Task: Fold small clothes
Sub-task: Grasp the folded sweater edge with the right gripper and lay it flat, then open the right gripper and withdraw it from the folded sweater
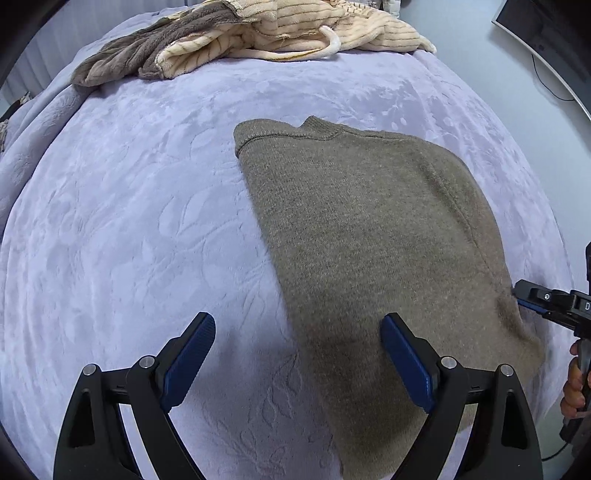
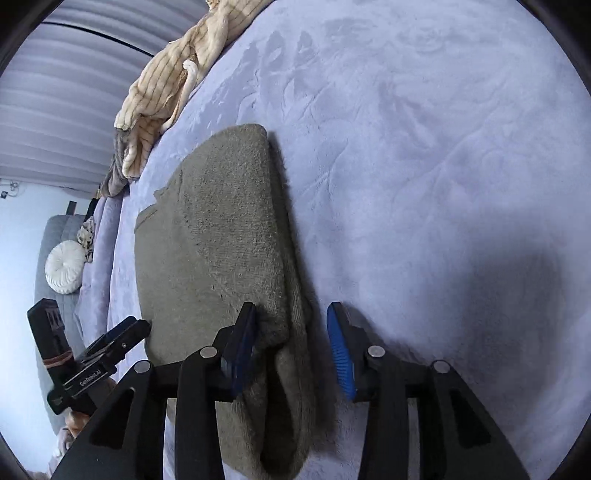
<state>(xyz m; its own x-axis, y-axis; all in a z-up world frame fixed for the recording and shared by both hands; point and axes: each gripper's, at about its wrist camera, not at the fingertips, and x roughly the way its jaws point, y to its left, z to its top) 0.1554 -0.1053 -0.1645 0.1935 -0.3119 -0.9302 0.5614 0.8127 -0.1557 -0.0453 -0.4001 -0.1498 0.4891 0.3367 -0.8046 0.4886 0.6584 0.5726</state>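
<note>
Olive-brown knit sweater (image 1: pixel 362 236) lies flat on lavender embossed blanket (image 1: pixel 129 221), sides folded in so it reads as a long narrow panel. Left wrist view: collar end at 12 o'clock, hem end running down toward 5 o'clock.

L gripper (image 1: pixel 298 356) hovers over near end of sweater, jaws spread wide. One blue pad (image 1: pixel 406 363) sits above the knit, the other above bare blanket at 7 o'clock; sweater's long edge passes between them. Nothing gripped.

R gripper (image 2: pixel 291 347), own view: jaws apart, folded edge of sweater (image 2: pixel 221 258) lies in the gap. Left-side pad looks to touch the fuzzy edge; actual contact hard to judge, lens angle poor. Right-side blue pad (image 2: pixel 341 354) stands clear over blanket (image 2: pixel 443 184), apart from the cloth. Not pinching.

From left wrist view the R gripper (image 1: pixel 517 299) shows at 3 o'clock, tip just at sweater's side edge; person's hand (image 1: pixel 574 387) on its handle at 4 o'clock. From right wrist view L gripper (image 2: pixel 125 332) shows at 8 o'clock, beside sweater's opposite edge.

Cream striped fleece garment (image 1: pixel 295 29) heaped w/ grey-brown plush piece (image 1: pixel 147 48) at 12 o'clock, well apart from sweater. Round white cushion (image 2: pixel 66 267) at 9 o'clock in right view. Dark monitor (image 1: pixel 546 33) at 2 o'clock in left view.
</note>
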